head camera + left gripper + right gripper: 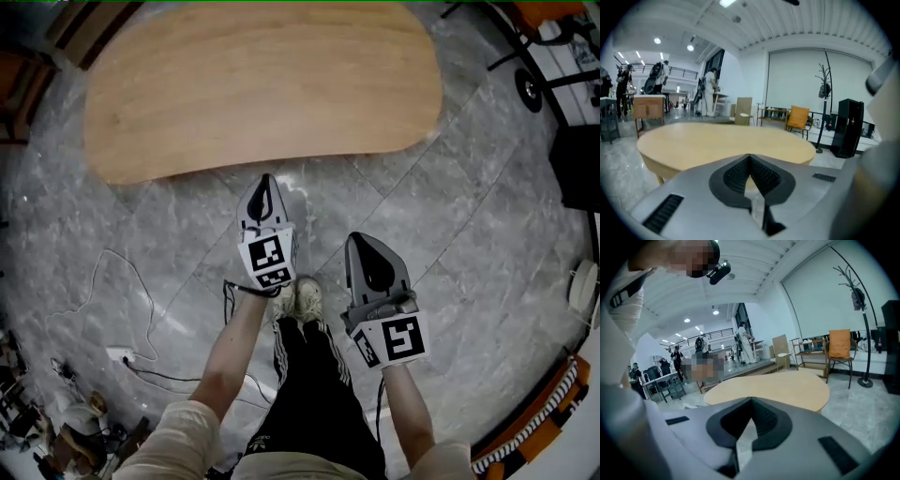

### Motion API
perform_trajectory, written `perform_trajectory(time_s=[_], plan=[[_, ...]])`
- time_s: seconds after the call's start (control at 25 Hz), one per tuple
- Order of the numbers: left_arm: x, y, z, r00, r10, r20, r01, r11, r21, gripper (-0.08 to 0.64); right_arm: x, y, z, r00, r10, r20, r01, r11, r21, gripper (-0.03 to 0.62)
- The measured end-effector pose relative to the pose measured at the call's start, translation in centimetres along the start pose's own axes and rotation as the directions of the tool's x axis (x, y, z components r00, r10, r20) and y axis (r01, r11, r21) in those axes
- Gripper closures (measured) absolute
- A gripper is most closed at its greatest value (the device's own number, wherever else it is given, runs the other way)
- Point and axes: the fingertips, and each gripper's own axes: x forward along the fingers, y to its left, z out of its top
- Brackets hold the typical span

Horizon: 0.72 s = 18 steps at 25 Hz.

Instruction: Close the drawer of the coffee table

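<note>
— Where the fingers (765, 176) of our left gripper (265, 180) meet, are they pressed together?
— Yes, closed tip to tip on nothing; our right gripper (356, 240) has its fingers (765, 420) closed and empty too.
— And beyond them?
— We hold both above the grey marble floor (450, 206), apart from the coffee table (262, 84), whose oval wooden top lies just ahead of us, the left gripper nearer it than the right. We cannot make out its drawer.
</note>
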Motion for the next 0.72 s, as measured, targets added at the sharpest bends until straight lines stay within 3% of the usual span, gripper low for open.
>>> perform_trajectory(time_s=[0.16,0.36,0.44,0.6,0.72], plan=[[-9.2,0.2,12.3,0.987,0.024,0.161,-0.025,1.000,0.003,0.554,-2.7,2.0,6.8,0.998,-0.053,0.030,0.055,0.996,-0.071,0.586],[-19.0,-0.2,25.5,0.972,-0.001,0.235,-0.021,0.996,0.087,0.554,-7.9,7.0,17.9,0.989,-0.028,0.144,0.049,0.988,-0.144,0.586],[-22.6,-1.3,29.2,0.971,-0.025,0.239,0.003,0.996,0.091,0.554,-10.8,9.1,21.9,0.984,-0.013,0.179,0.045,0.984,-0.173,0.586],[-27.7,-3.8,33.9,0.975,-0.083,0.207,0.081,0.997,0.020,0.554,-15.7,11.6,27.8,0.975,-0.027,0.220,0.064,0.985,-0.161,0.586],[-32.0,-6.5,37.6,0.967,-0.120,0.224,0.127,0.992,-0.016,0.554,-19.8,13.2,30.0,0.974,-0.004,0.225,0.036,0.990,-0.138,0.586]])
